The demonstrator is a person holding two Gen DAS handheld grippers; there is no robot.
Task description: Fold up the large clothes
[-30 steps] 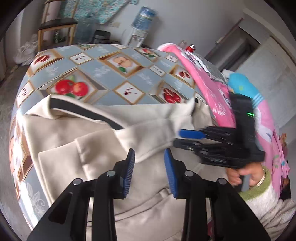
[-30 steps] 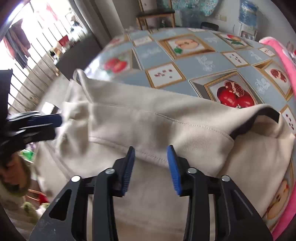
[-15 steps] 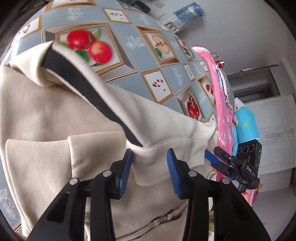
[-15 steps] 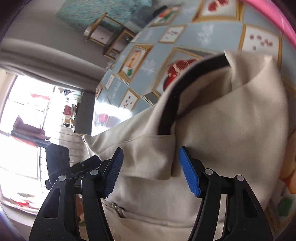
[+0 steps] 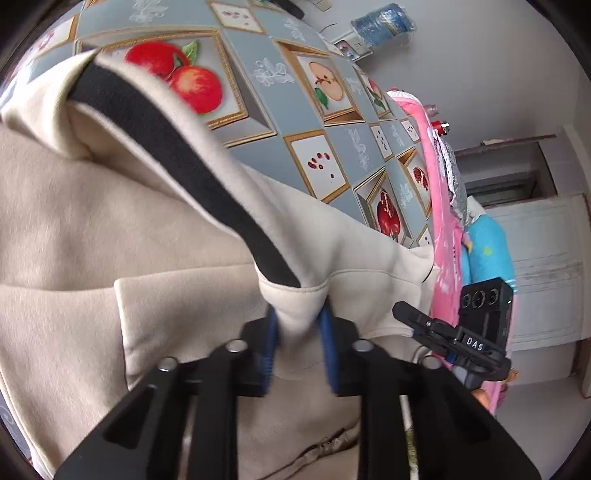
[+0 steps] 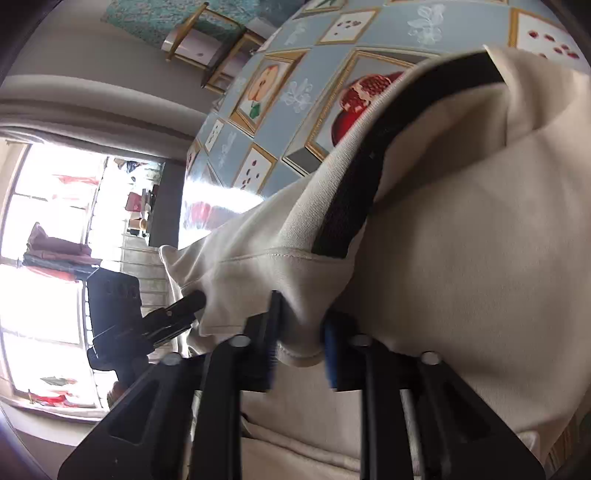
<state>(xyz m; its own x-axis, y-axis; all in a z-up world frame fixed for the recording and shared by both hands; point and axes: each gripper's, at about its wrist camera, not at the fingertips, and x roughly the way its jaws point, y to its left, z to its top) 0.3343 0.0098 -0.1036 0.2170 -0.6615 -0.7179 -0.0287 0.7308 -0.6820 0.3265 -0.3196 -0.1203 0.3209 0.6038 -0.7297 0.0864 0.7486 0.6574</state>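
A cream garment [image 5: 110,229] with a black stripe [image 5: 177,162] lies across the fruit-patterned table [image 5: 288,122]. My left gripper [image 5: 298,321] has its jaws closing, the blue pads pinching a folded corner of the cream cloth near the stripe's end. The right gripper [image 5: 421,325] shows at the right of the left wrist view, at the garment's other end. In the right wrist view the right gripper [image 6: 299,332] is also closing, its pads pressing a hem corner of the garment [image 6: 461,258]. There the left gripper [image 6: 192,301] touches the cloth at the left.
A pink patterned cloth [image 5: 439,206] and a blue item [image 5: 487,240] lie at the table's right edge. A water bottle [image 5: 380,22] stands by the far wall. A wooden stand [image 6: 207,48] and a bright window [image 6: 55,240] are beyond the table.
Both grippers came down onto the garment, rolled, and closed from open to pinching cloth corners. The cloth between the pads is now bunched.
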